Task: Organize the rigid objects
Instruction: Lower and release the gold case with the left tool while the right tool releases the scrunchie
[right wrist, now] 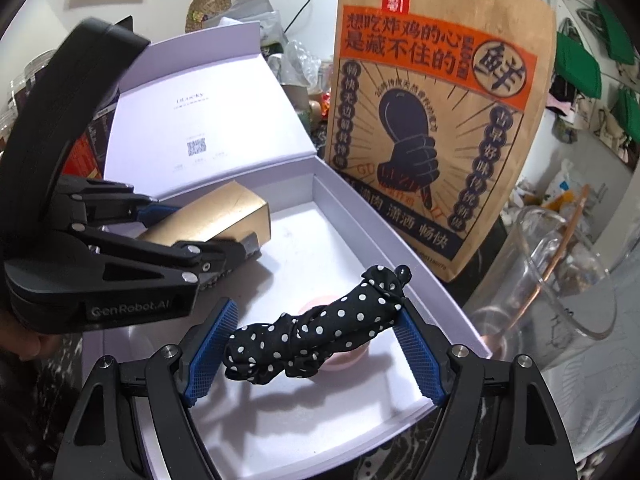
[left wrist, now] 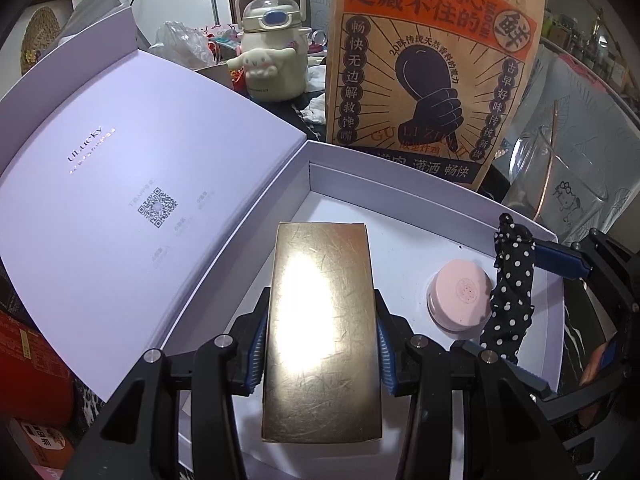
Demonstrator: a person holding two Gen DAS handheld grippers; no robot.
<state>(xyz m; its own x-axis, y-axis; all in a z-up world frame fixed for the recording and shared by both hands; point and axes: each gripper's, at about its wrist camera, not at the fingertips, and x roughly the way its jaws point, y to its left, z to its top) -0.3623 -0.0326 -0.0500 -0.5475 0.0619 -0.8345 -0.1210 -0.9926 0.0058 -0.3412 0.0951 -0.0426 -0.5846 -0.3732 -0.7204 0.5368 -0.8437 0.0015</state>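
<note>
My left gripper [left wrist: 320, 334] is shut on a gold rectangular box [left wrist: 322, 328] and holds it over the open white gift box [left wrist: 348, 200]; it also shows in the right wrist view [right wrist: 224, 216]. My right gripper [right wrist: 316, 356] holds a black polka-dot fabric piece [right wrist: 316, 332] crosswise between its blue pads [right wrist: 208, 356], above the gift box floor [right wrist: 320, 432]. A pink round case [left wrist: 460, 298] lies in the gift box, mostly hidden under the fabric in the right wrist view [right wrist: 348, 356].
The gift box lid [left wrist: 120, 200] stands open to the left. A brown paper food bag [left wrist: 432, 60] stands behind the box. A glass cup with a copper straw [right wrist: 548, 284] is at right. A cream kettle-shaped bottle [left wrist: 272, 52] sits at the back.
</note>
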